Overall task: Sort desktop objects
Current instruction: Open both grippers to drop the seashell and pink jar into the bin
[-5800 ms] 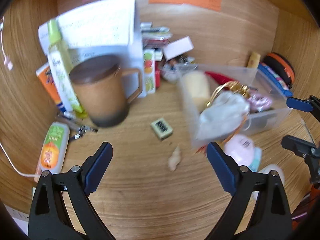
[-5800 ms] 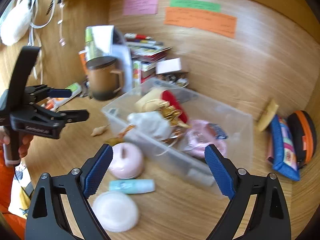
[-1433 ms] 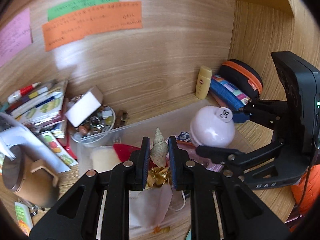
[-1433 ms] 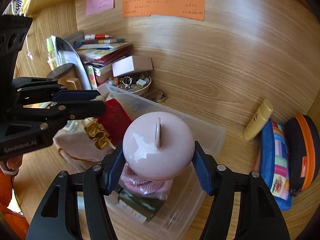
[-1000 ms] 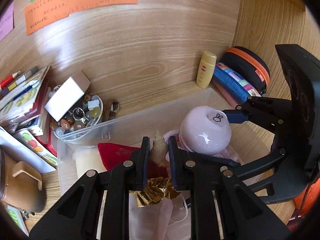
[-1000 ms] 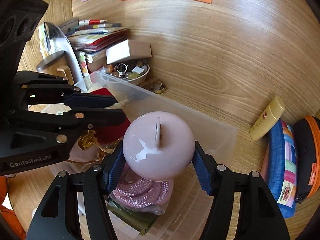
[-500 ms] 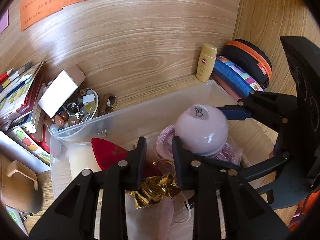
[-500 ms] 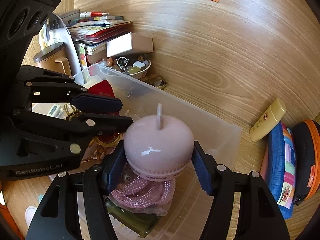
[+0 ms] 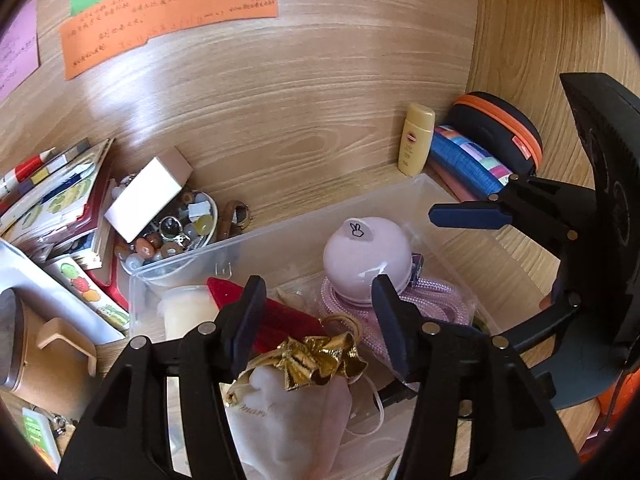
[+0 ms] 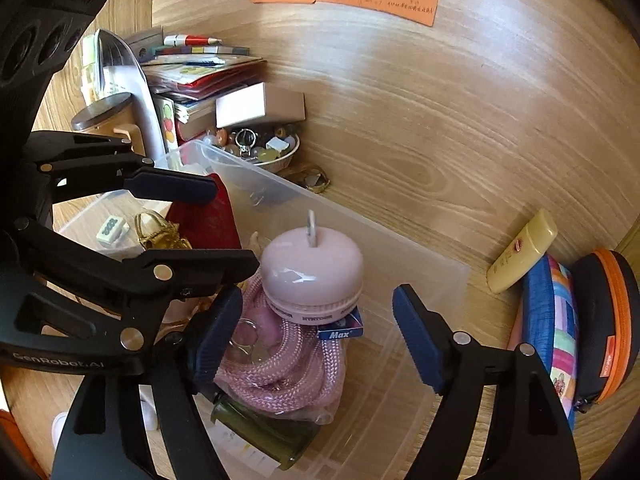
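**Fingers parting over the bin, pink gadget let go**

Fingers on both of our tools are spreading. Our right gripper (image 10: 316,336) has nothing between its blue pads now: the round pink gadget (image 10: 312,272) sits just ahead of them, clear of both, resting on a coil of pink rope (image 10: 280,360) inside the clear plastic bin (image 10: 420,276). Our left gripper (image 9: 318,312) is likewise empty and widening, hanging over the gold bow (image 9: 320,358) and the white pouch (image 9: 288,408) at the near end of the same bin.

We judge the gadget light, hard and glossy, so likely slippery. Its domed top would squirt out of a pinch, so the banded waist below the dome is the place to take it. It perches on soft rope and a small blue box (image 10: 340,330), so a nudge could tip it.

Room is tight. The two tools crowd each other over the bin, the left one's fingers (image 10: 176,190) reaching in from the left of ours. The bin's far wall stands just beyond the gadget. Past it the desk (image 10: 440,152) is bare up to the wooden back wall, with a yellow bottle (image 10: 520,252) and pouches off to the right. Straight up looks like the cleanest way out.
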A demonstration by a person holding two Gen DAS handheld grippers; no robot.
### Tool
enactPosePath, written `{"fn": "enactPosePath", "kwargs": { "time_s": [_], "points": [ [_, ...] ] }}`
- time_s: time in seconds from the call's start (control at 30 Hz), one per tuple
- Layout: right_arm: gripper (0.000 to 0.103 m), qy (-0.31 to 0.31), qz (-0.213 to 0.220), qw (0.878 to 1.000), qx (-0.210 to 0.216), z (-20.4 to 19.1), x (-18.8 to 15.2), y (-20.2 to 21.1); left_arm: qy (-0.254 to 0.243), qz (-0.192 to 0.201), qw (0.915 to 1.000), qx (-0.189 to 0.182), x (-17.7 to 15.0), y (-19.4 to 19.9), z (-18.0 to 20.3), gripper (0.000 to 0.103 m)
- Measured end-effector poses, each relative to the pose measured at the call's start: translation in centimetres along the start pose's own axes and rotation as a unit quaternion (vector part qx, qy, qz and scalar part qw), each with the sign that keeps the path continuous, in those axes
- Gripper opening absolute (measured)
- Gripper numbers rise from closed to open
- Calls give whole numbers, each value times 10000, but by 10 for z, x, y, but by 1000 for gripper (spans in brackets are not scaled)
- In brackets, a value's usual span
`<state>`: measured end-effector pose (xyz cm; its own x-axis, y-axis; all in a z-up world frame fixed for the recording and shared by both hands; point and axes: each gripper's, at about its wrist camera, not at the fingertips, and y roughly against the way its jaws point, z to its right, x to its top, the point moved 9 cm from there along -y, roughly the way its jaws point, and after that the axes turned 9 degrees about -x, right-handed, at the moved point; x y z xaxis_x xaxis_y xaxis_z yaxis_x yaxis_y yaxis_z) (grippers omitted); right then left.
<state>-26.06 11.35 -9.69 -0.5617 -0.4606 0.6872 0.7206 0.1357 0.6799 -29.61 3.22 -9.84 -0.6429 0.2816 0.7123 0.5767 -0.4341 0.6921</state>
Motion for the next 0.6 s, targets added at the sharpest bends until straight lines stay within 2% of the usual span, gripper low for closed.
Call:
{"fn": "enactPosePath", "kwargs": {
  "time_s": [0.23,0.37,0.47,0.6],
  "points": [
    [76,-57,150,9998,-133,5,6,16,74,296,9994,143,4,28,-3,67],
    [81,-111,235,9995,-201,8,7,29,119,525,9981,287,6,49,-7,75],
    [82,-143,289,9992,-234,9,5,38,176,673,9969,375,4,66,-12,76],
    [82,-175,317,9991,-235,6,1,50,277,825,9948,524,-5,86,-21,85]
  ]
}}
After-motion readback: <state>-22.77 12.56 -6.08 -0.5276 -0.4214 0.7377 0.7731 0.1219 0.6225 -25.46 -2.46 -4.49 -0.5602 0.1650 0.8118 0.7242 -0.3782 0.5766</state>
